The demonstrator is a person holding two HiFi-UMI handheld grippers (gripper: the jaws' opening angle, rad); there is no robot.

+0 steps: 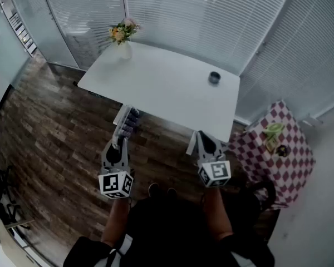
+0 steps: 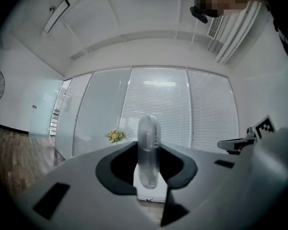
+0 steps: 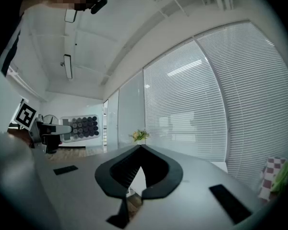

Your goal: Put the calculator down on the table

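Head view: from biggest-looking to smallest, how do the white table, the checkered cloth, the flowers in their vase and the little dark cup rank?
1. white table
2. checkered cloth
3. flowers in their vase
4. little dark cup
No two look close in size.

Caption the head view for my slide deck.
Standing before a white table, the person holds a calculator in the left gripper; the right gripper is empty.

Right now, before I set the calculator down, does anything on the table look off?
Nothing stands out. The vase of flowers stands upright at the far corner of the table, a small dark cup sits near the right edge, nothing spilled. The calculator is clamped in the left gripper, short of the near edge.
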